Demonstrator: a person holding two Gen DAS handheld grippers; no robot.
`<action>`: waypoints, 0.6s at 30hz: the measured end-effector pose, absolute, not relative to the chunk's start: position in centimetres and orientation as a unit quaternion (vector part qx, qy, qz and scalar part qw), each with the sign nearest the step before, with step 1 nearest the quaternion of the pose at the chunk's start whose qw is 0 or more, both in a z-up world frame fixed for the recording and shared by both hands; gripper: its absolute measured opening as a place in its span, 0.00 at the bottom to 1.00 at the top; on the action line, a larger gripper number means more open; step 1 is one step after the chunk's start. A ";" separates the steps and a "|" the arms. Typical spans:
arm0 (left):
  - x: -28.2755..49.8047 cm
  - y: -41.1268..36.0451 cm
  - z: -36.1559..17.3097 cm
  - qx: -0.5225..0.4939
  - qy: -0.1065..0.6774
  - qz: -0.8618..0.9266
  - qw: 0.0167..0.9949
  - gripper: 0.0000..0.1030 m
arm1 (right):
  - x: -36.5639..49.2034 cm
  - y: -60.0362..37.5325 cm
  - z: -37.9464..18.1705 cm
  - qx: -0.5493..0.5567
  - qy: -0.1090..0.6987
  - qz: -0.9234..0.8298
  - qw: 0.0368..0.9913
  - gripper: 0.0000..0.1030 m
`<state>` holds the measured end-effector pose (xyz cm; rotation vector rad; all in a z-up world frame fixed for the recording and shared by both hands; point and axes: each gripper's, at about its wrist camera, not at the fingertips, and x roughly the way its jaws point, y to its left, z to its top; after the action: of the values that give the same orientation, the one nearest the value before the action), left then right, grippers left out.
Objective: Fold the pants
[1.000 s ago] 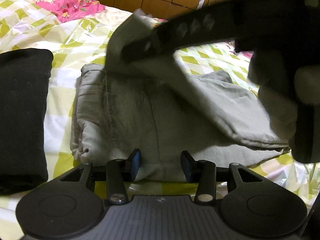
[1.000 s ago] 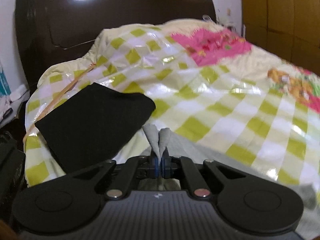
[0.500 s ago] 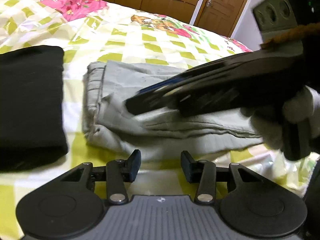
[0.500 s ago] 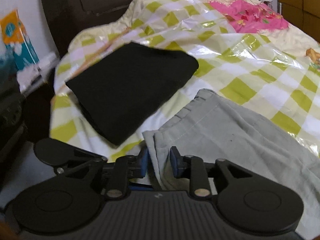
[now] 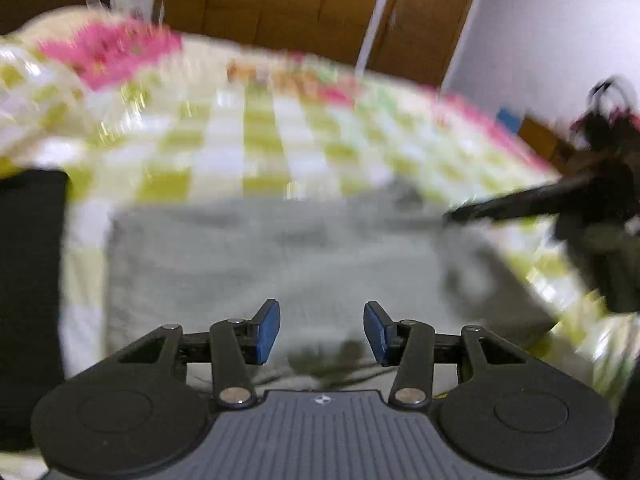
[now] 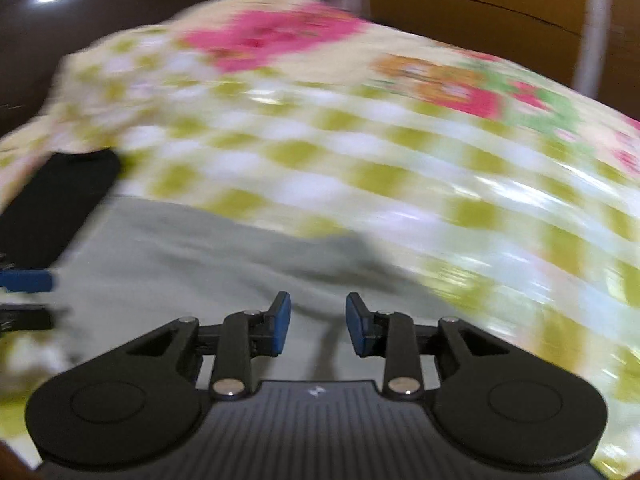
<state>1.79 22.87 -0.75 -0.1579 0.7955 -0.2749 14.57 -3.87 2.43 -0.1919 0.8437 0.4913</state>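
The grey pants are spread across the frame's middle on the bed, long axis sideways, directly ahead of both claws; left claw and right claw, just opened, are held apart, empty.

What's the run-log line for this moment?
left gripper: open, empty | right gripper: just opened, empty | folded grey cotton pants: flat on checked bedspread

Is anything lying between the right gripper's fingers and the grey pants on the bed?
Nothing visible. The right gripper hangs open directly above the grey pants, its jaws having just opened with nothing between them. The folded black garment lies off beside the pants.
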 end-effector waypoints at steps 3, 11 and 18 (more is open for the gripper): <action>2.7 22.0 -2.7 -0.051 0.410 -0.129 0.901 0.56 | 15.0 -7.9 1.2 -0.047 0.433 0.183 0.882 0.30; 3.4 19.6 0.3 -0.007 0.401 -0.141 0.905 0.56 | 14.6 -13.8 -1.1 0.079 0.483 0.185 0.852 0.37; 5.1 16.4 -0.5 0.010 0.412 -0.167 0.896 0.56 | 15.9 -16.2 -2.4 0.198 0.513 0.258 0.795 0.40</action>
<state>5.06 16.44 -0.46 0.0208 0.8547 -0.3464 15.86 -16.23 -2.37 0.4265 1.1022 0.5539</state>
